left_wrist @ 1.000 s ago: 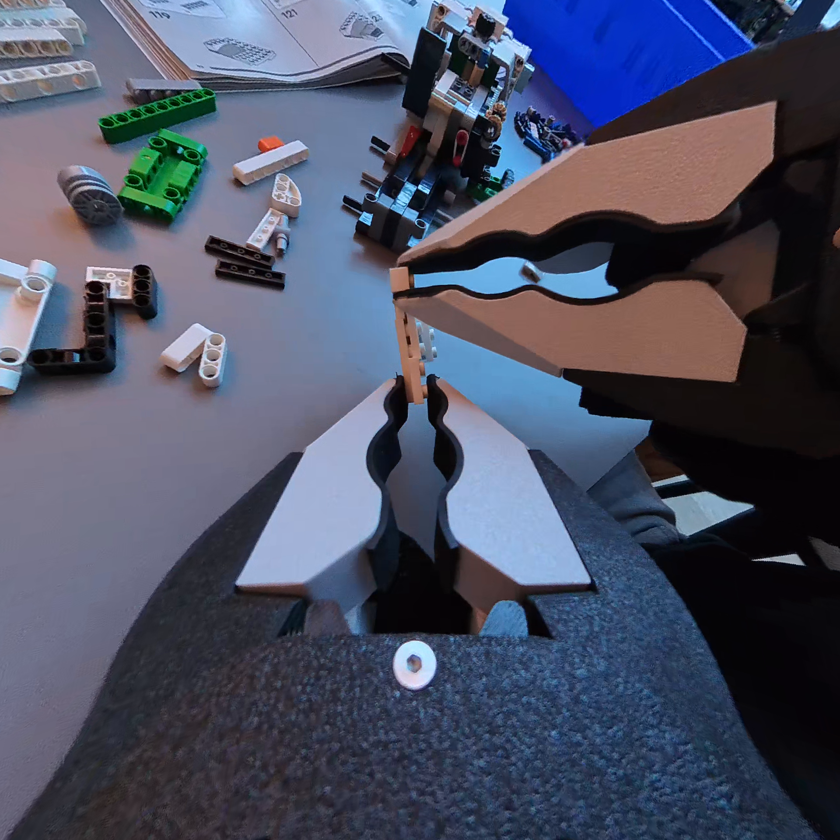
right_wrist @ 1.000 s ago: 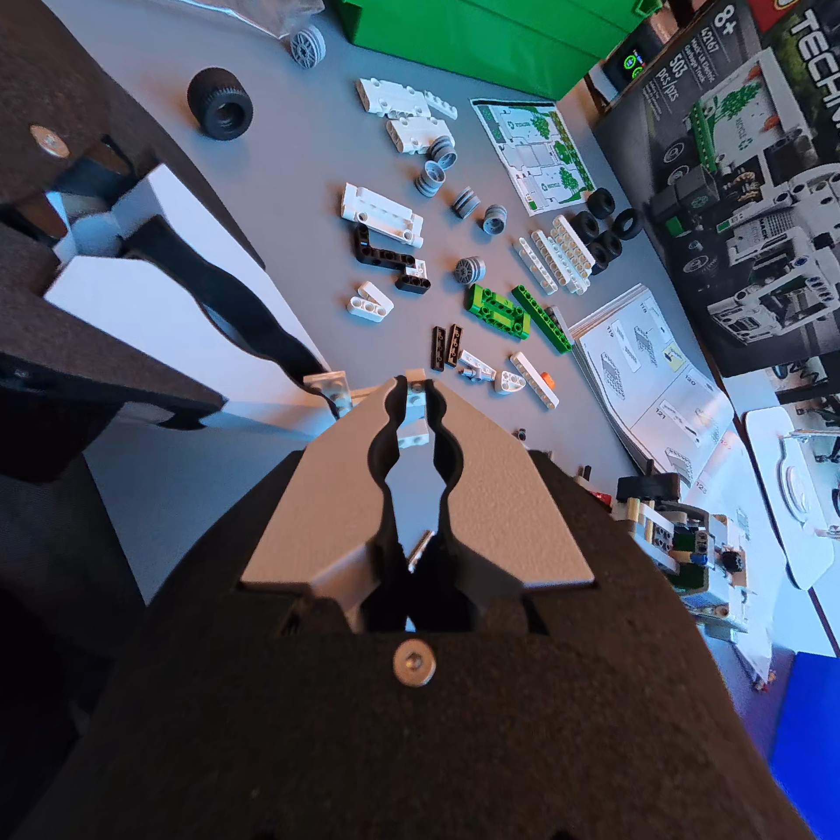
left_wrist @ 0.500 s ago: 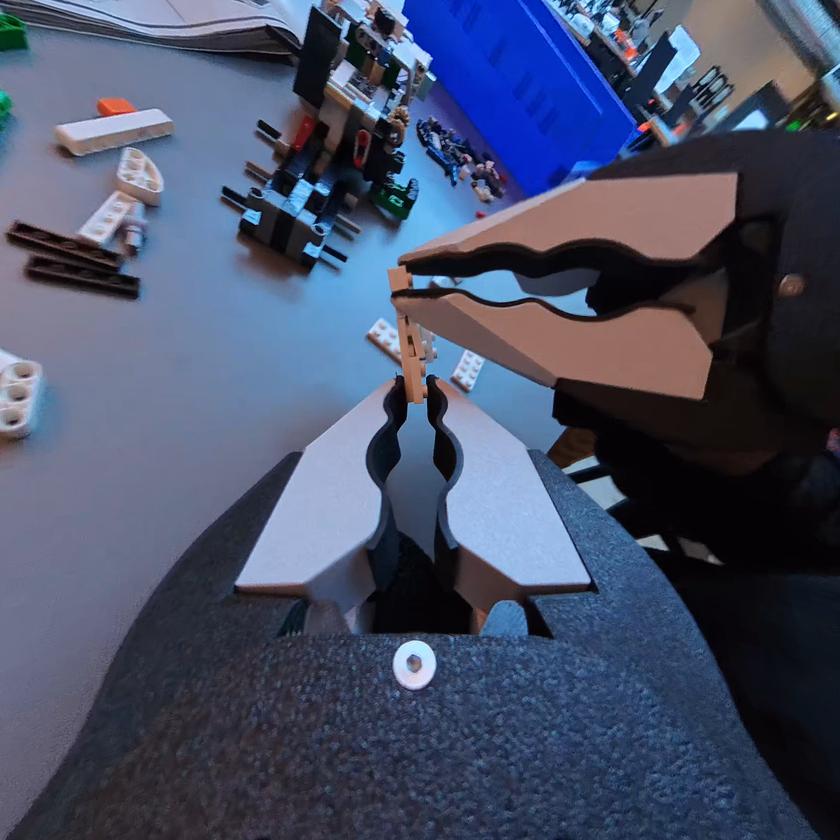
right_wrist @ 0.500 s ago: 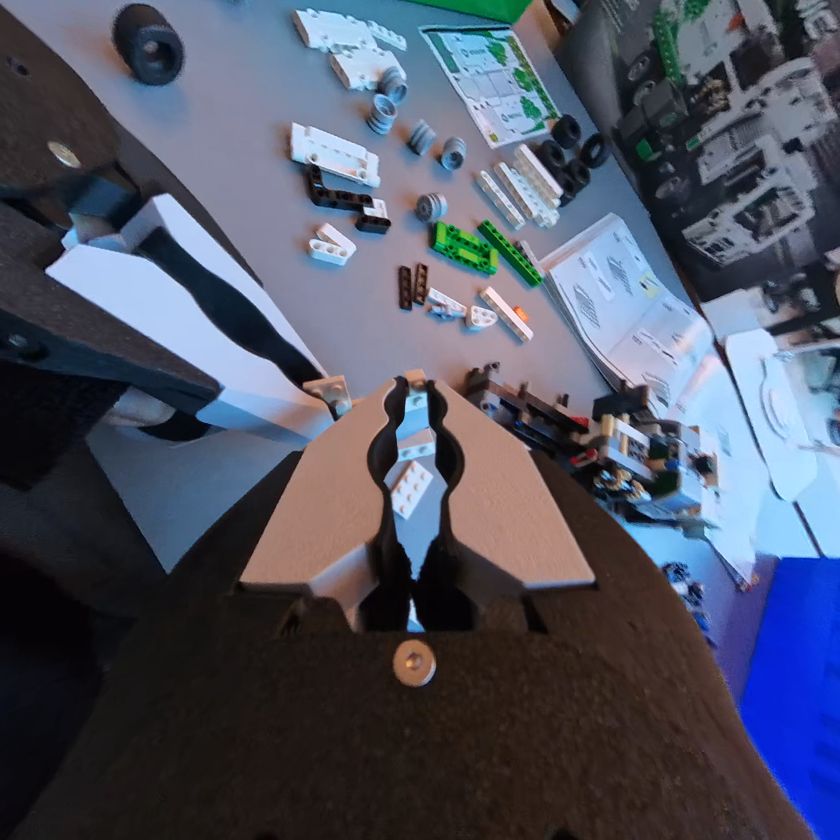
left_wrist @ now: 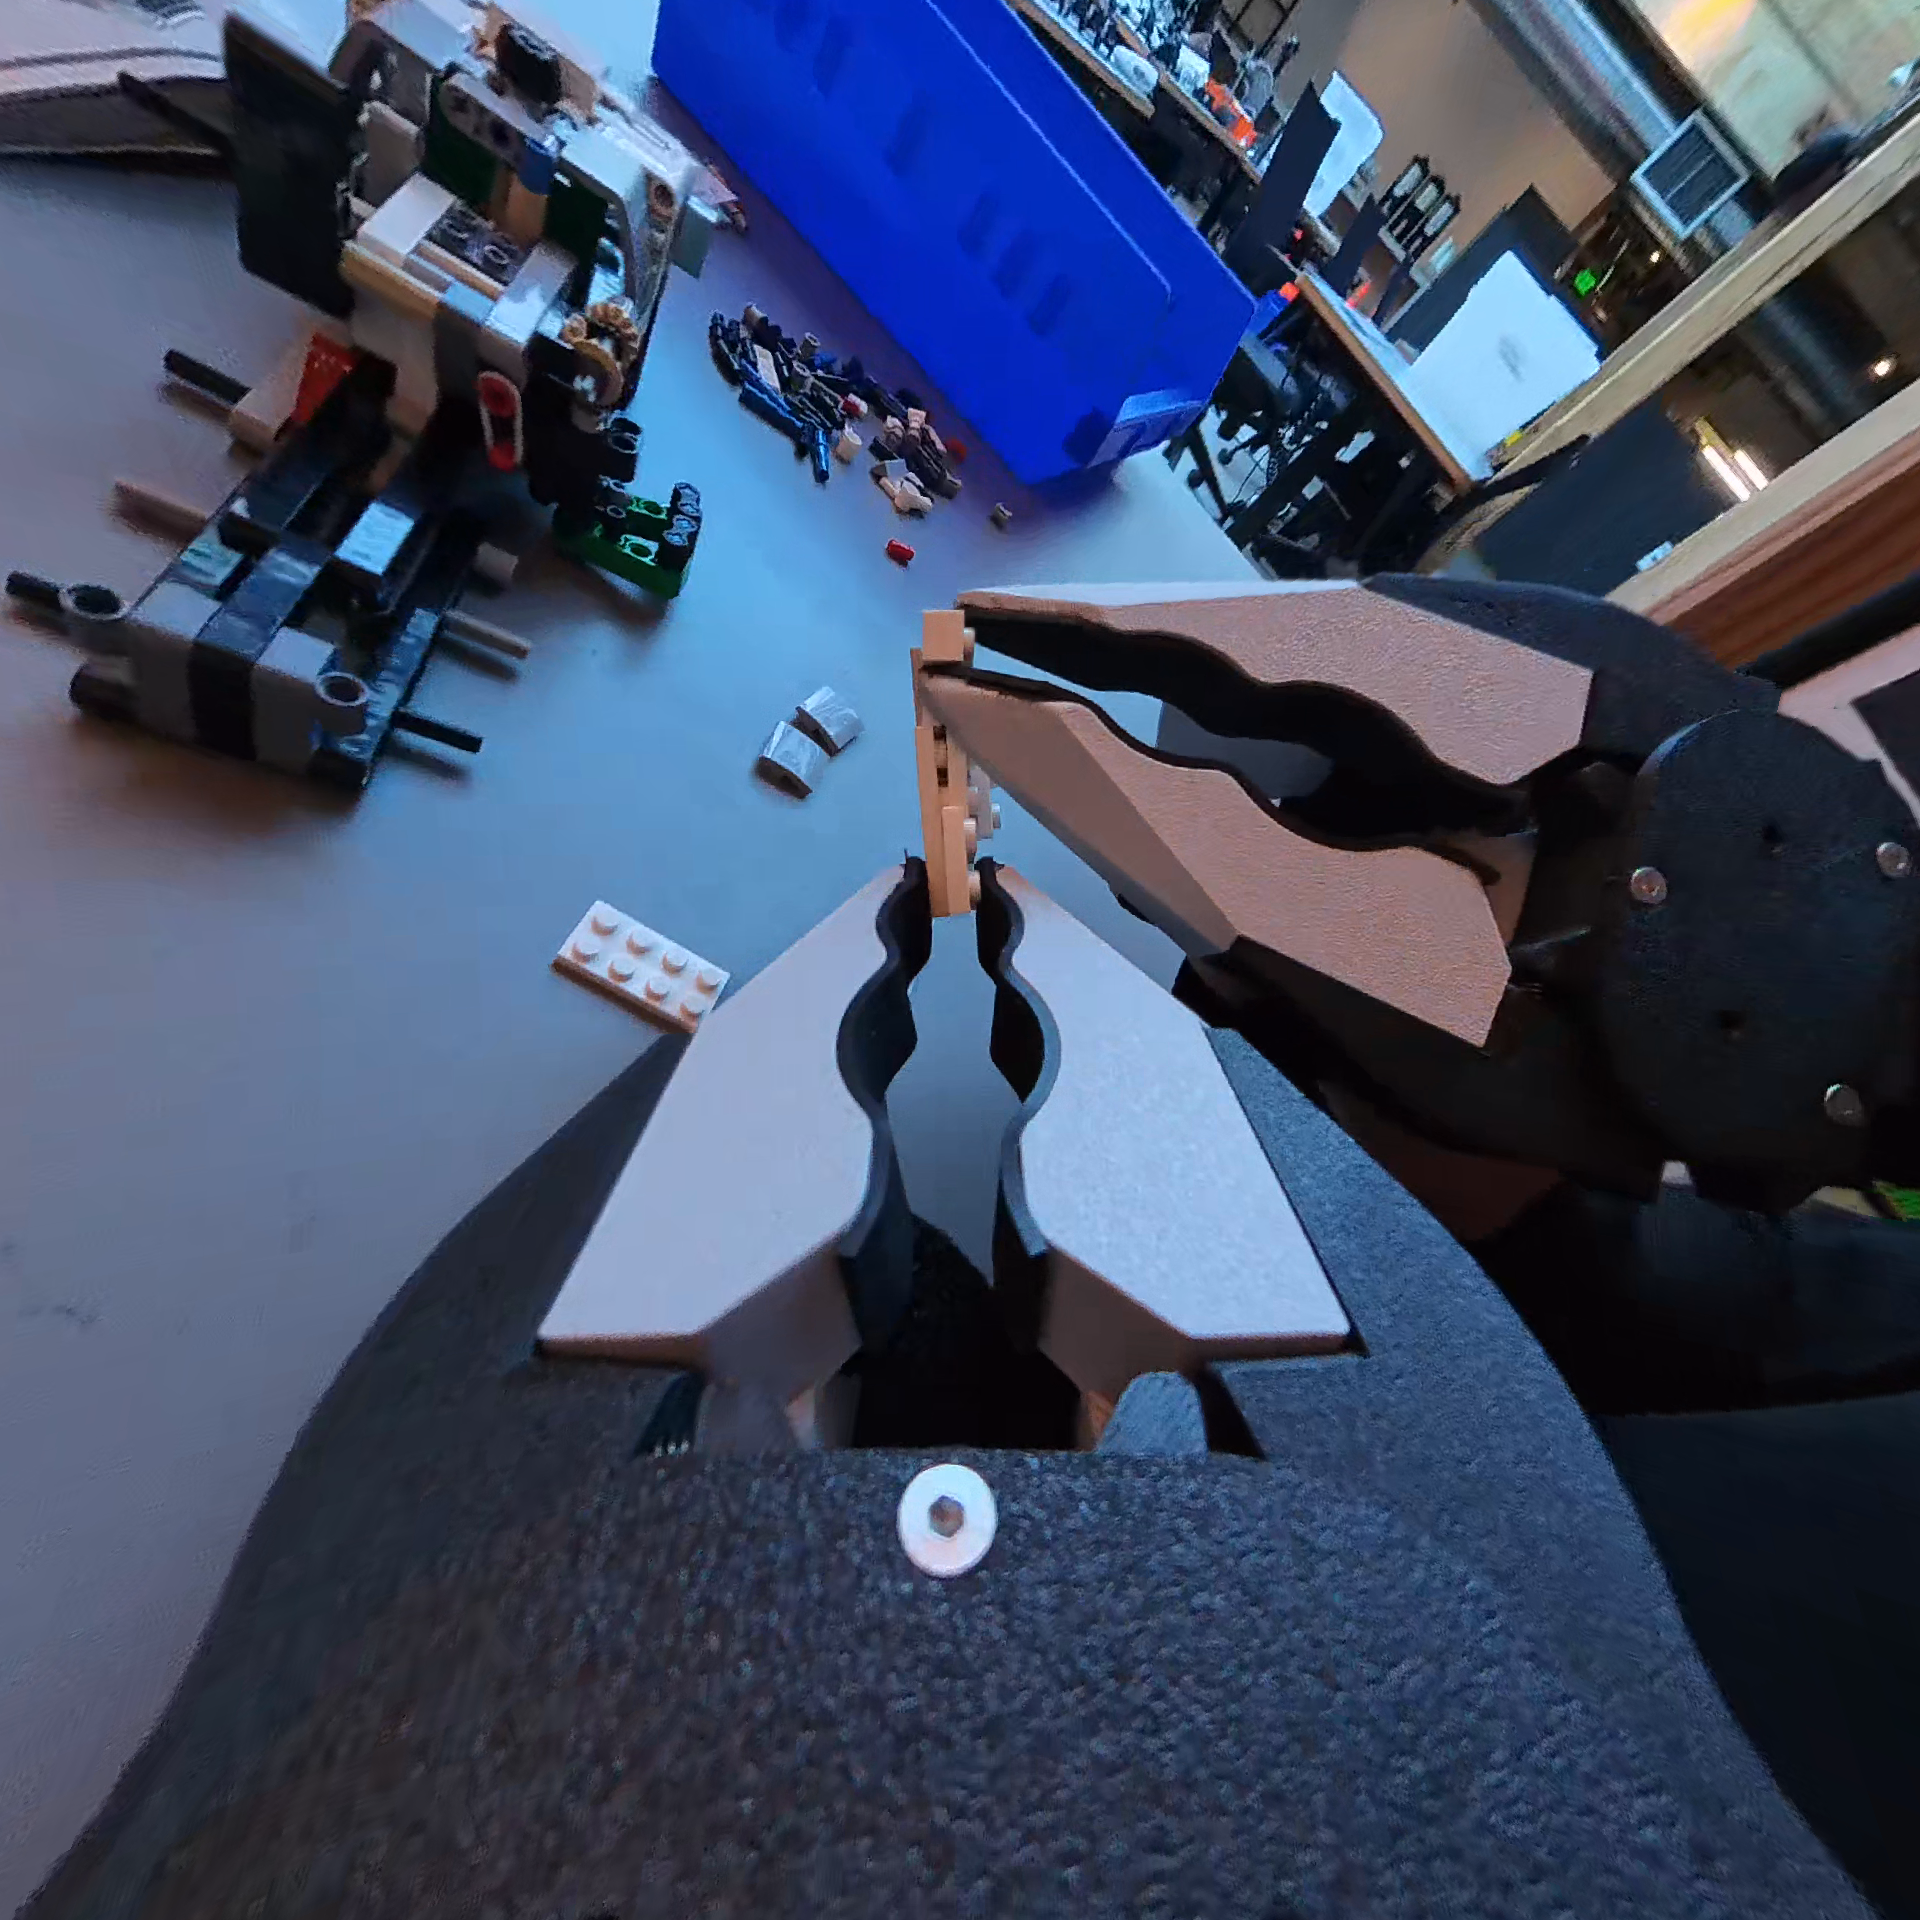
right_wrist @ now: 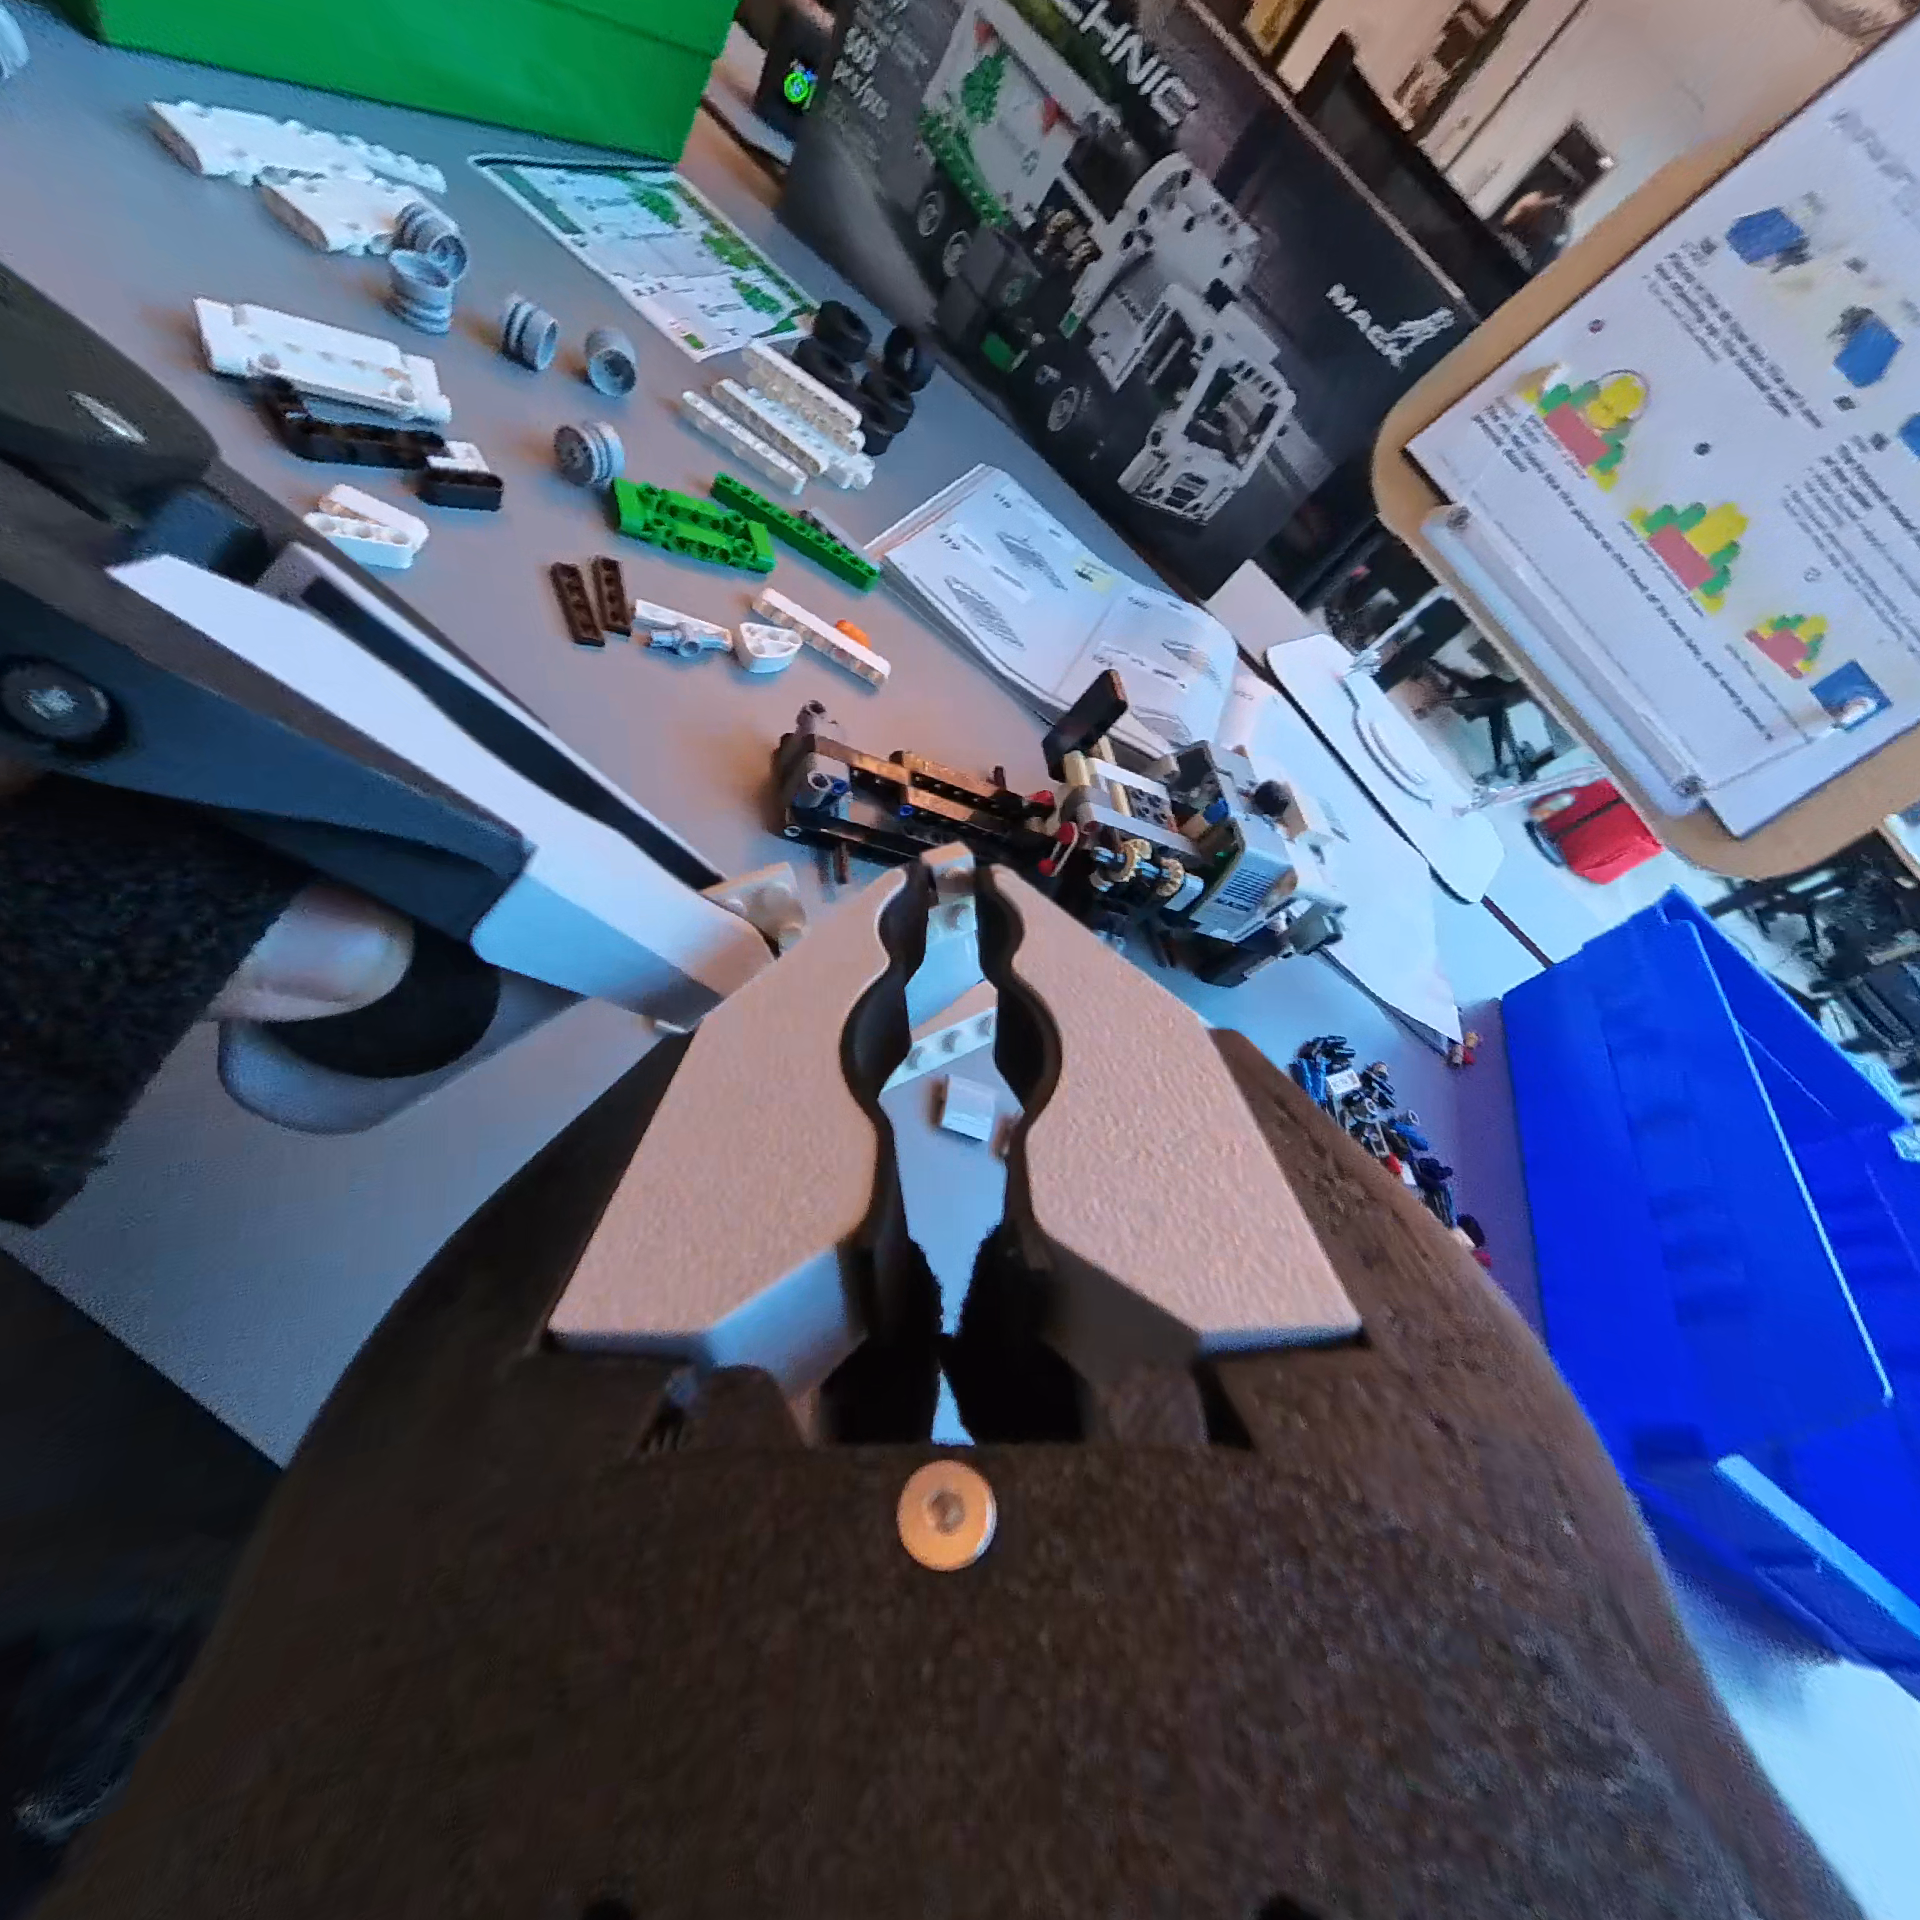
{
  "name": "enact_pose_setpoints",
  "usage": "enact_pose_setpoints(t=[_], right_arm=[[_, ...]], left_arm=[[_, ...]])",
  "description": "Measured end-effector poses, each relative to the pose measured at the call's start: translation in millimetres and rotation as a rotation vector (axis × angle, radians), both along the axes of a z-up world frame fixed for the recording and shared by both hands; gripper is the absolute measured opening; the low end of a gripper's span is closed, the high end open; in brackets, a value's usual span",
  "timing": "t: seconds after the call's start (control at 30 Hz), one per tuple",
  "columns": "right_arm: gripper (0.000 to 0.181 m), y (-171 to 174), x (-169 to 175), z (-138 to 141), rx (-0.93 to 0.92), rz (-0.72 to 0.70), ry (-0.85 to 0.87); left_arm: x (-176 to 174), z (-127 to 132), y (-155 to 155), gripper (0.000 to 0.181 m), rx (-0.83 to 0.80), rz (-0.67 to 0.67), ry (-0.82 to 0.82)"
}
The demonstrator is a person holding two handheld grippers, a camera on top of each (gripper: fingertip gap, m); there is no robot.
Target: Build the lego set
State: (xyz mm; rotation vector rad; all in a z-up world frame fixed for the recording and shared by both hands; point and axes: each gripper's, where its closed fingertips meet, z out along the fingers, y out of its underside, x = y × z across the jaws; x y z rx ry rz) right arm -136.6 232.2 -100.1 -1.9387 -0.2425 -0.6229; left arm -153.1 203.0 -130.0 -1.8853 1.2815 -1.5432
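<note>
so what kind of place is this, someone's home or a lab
Most likely a lab or shared workshop, not a home. Beyond the grey table stand rows of workbenches loaded with equipment, and a blue storage bin sits on the table beside the part-built model.

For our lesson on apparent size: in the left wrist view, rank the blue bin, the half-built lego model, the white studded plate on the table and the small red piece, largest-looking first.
1. blue bin and half-built lego model: too close to rank.
2. white studded plate.
3. small red piece.
</note>
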Motion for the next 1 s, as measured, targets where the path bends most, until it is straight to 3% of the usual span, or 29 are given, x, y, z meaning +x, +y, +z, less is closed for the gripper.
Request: enact_pose_setpoints(t=[0.2, 0.5, 0.8, 1.0], right_arm=[[0.008, -7.7, 8.8, -0.4, 0.111, -0.047, 0.016], [0.008, -9.0, 15.8, -9.7, 0.085, -0.045, 0.117], [0.009, -18.8, 9.2, -9.4, 0.05, 0.003, 0.044], [0.009, -25.2, 4.3, -19.9, 0.068, 0.035, 0.005]], left_arm=[[7.6, -1.5, -5.7, 0.007, 0.019, -0.015, 0.023], [12.1, -11.6, -2.7, 0.007, 0.161, -0.032, 0.068], [5.3, -2.1, -25.2, 0.007, -0.229, -0.103, -0.006], [1.9, -10.7, -34.0, 0.006, -0.25, -0.137, 0.013]])
